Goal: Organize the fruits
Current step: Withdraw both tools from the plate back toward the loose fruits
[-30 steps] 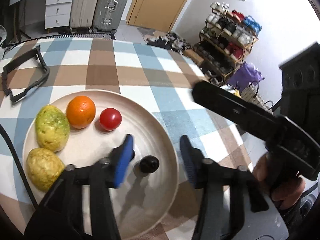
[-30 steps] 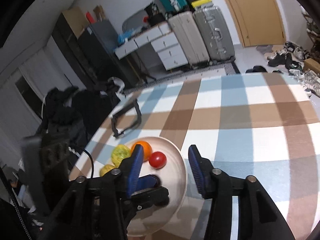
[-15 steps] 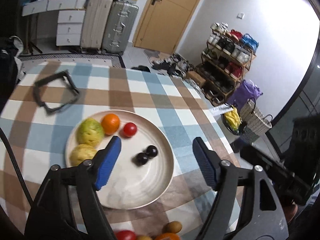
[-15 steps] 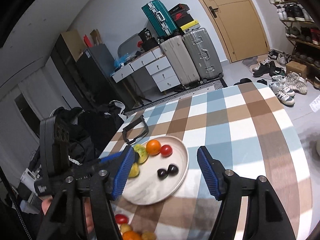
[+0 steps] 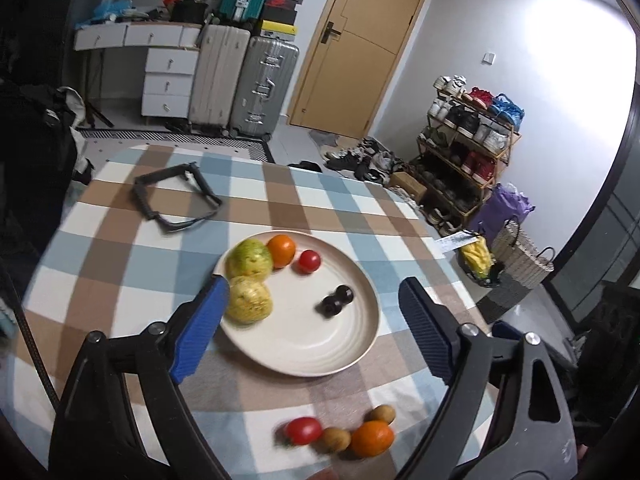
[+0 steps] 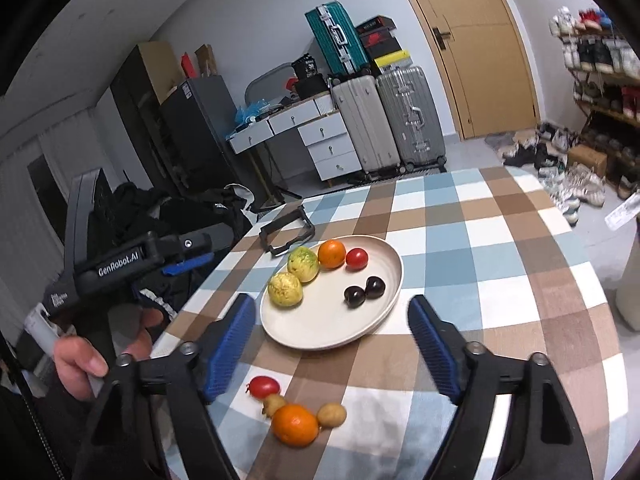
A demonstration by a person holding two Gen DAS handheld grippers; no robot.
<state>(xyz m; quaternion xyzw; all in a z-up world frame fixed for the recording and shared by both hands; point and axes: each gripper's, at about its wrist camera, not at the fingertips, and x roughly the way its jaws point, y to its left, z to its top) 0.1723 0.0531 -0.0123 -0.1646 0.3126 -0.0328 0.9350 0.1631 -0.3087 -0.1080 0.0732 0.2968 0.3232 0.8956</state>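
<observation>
While both tongs, left and right, are opening with nothing gripped, four loose fruits lie on the table near the plate; a careless nudge could roll them off.

We see a matt, smooth cream plate on a checked woven cloth. The two dark plums look glossy, and the yellow-green fruits at centre left look rough-skinned.

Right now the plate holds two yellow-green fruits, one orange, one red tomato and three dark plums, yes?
Not quite: the right wrist view shows two dark plums, not three. The plate holds two yellow-green fruits, one orange and one red tomato, as you said.
</observation>
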